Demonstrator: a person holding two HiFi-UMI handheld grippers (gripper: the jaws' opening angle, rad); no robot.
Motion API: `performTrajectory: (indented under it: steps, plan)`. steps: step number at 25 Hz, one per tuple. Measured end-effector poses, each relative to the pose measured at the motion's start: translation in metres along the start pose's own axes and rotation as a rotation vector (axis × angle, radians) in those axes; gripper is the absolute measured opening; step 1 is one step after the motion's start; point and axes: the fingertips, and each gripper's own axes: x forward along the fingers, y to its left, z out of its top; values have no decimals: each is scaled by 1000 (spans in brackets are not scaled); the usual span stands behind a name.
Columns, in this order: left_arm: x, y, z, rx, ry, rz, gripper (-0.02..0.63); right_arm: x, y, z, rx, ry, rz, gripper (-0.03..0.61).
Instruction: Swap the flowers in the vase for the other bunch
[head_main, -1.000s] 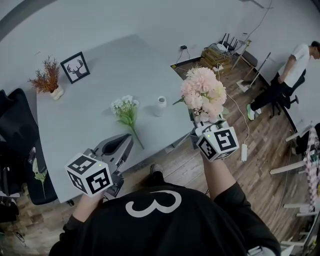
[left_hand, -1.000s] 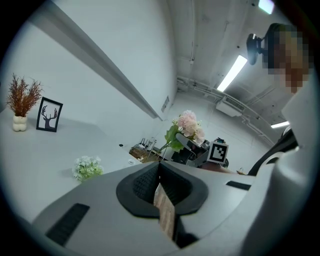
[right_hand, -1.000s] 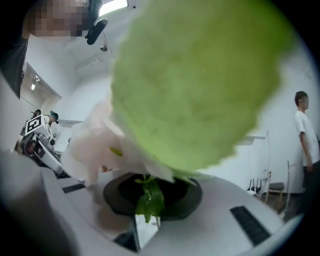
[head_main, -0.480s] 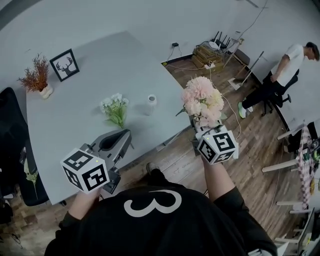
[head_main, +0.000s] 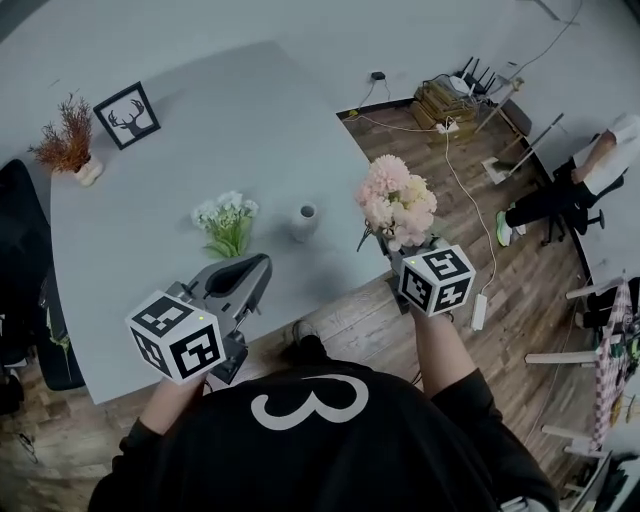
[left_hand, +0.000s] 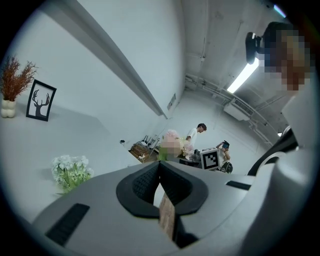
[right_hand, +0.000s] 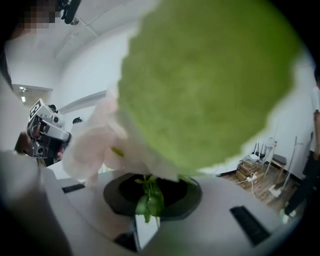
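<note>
The pink bunch (head_main: 397, 200) is held blooms up beyond the worktop's (head_main: 200, 150) near edge, its stems clamped in the closed jaws of the right gripper (head_main: 408, 255); the vase (head_main: 305, 221) stands upright on the worktop just left of it; the white bunch (head_main: 225, 220) lies near the vase, apart from it; the left gripper (head_main: 255, 272) hovers by the white bunch, jaws closed on nothing; a deer picture (head_main: 127, 115) and dried plant (head_main: 68, 145) stand at the far corner.
</note>
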Motion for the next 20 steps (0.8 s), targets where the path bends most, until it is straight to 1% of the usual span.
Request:
performTrajectory:
  steps: [4, 13, 17, 20]
  plan:
    - [26, 15, 3, -15, 18, 37, 11, 34, -18, -13, 12, 64, 52, 54]
    - [65, 36, 3, -63, 37, 138, 11, 94, -53, -12, 68, 62, 154, 56]
    - [70, 47, 1, -85, 37, 197, 11, 125, -62, -18, 106, 63, 199, 58]
    - [68, 56, -1, -94, 39, 239, 11, 146, -64, -25, 121, 71, 213, 60]
